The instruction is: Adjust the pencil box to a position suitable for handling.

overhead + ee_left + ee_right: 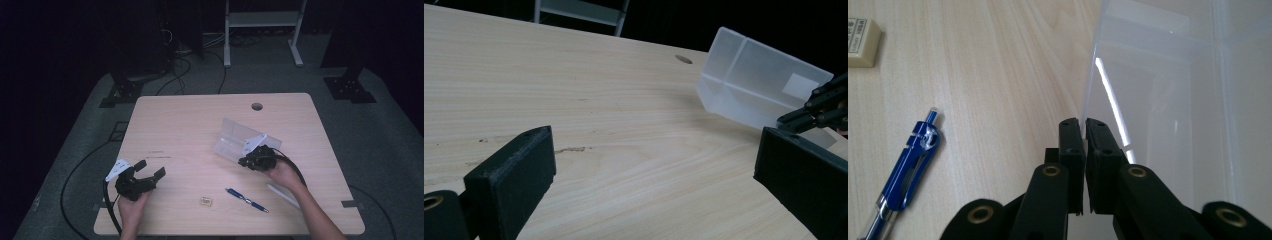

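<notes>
Dark floor, trailing cables and a pale metal frame lie behind the light wooden table [190,120], which has a round hole [257,106] near its far edge. On it, the right gripper [248,161] has its two black jaws pressed together on the thin wall of a clear plastic box [239,140]; in the right gripper view the wall's edge runs down into the narrow slit between the fingertips [1070,131], so the jaws are clamped on the clear plastic box. In the left gripper view the box is tilted, one end raised off the wood, with a pale label on its side. It is translucent, with an inner dividing wall, and the compartments that can be seen hold nothing. Just beside the right hand [282,174], toward the person, a blue pen [247,200] lies flat on the table, apart from the box, and a small cream-coloured eraser [206,201] rests a little farther to the left of the pen. A thin white stick-like thing [282,195] lies near the right forearm; what it is cannot be told. Well apart, at the left near corner of the table, the left gripper [151,168] is held low over the wood, its jaws spread wide with nothing between them, pointing across the table toward the box.
</notes>
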A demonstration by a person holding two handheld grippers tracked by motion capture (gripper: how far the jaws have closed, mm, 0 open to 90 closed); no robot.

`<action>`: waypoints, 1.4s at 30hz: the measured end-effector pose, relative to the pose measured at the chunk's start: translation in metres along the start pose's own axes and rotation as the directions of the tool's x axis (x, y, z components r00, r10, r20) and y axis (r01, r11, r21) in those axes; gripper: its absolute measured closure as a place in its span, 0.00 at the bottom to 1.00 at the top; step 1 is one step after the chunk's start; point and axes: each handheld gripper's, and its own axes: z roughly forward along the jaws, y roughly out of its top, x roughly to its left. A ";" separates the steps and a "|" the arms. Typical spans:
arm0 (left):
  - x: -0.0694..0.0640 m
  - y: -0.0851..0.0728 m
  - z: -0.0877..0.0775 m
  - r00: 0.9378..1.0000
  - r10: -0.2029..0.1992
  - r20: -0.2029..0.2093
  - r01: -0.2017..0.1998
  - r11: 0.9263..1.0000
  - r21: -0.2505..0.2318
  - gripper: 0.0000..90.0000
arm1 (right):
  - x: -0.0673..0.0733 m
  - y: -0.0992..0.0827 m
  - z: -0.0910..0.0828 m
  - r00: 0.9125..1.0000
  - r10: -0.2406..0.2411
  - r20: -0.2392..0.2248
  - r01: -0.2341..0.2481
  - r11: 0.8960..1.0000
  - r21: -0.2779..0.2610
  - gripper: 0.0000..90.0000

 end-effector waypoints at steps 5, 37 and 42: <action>0.000 0.000 0.000 1.000 -0.002 -0.001 0.002 1.000 0.000 0.02 | 0.005 0.007 0.012 0.999 -0.023 -0.027 0.023 1.000 0.003 0.96; 0.000 0.000 -0.001 1.000 -0.002 0.001 0.002 1.000 -0.005 0.02 | 0.018 0.013 0.043 0.992 -0.027 -0.123 0.031 0.999 0.030 0.96; 0.000 0.000 -0.001 1.000 -0.002 -0.001 0.002 1.000 -0.004 0.02 | 0.019 0.012 0.042 0.993 -0.021 -0.120 0.024 0.999 0.021 0.90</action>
